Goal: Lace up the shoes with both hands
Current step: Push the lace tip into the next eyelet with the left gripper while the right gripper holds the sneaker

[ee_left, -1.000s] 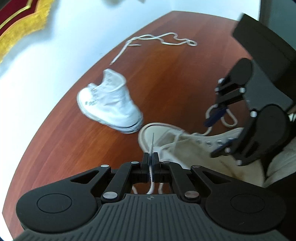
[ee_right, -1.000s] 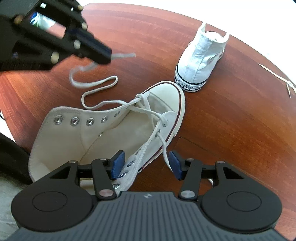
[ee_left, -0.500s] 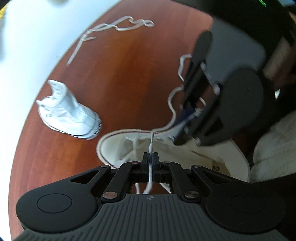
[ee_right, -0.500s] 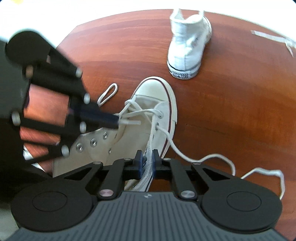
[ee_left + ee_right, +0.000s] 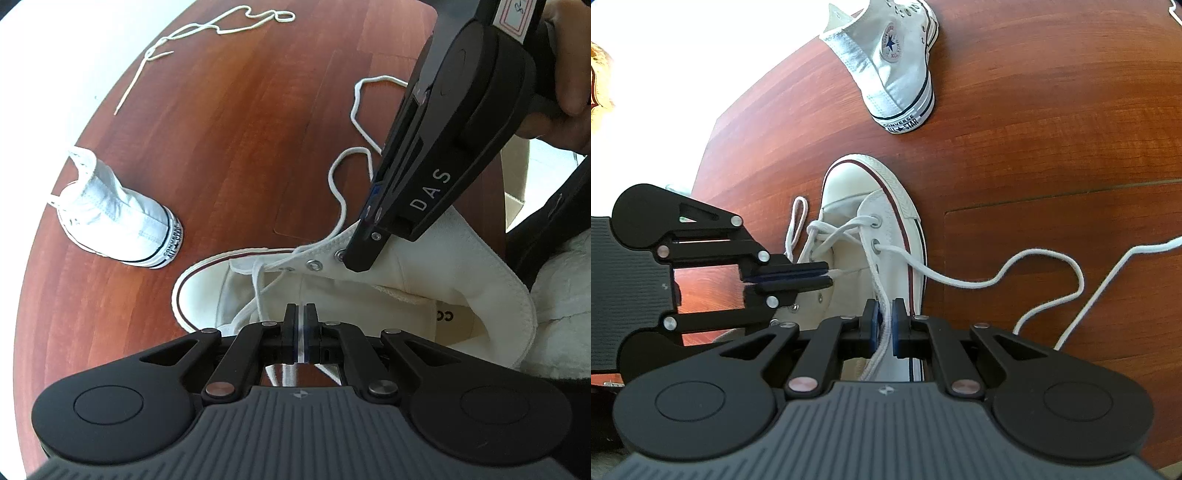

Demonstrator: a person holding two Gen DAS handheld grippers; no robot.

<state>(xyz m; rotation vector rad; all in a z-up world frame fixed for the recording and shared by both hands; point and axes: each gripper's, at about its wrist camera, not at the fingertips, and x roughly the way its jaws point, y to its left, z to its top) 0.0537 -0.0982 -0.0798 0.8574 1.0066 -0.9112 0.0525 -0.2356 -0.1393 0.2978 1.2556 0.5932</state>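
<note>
Both jaws clamped on shoelace point(image 5: 979, 282)

Left gripper point(image 5: 303, 317): matte black linkage arms, two round pivot discs, silver screw heads, ribbed grey housing with a small emblem.
Right gripper point(image 5: 884, 325): same black build; blue pads on the fingers point(image 5: 872, 326); white "DAS" lettering on its side in the left wrist view.
Label: white tag with red border on the right gripper's upper body.
Clothing: dark sleeve point(image 5: 546, 229); white fleecy fabric beside it.
</note>
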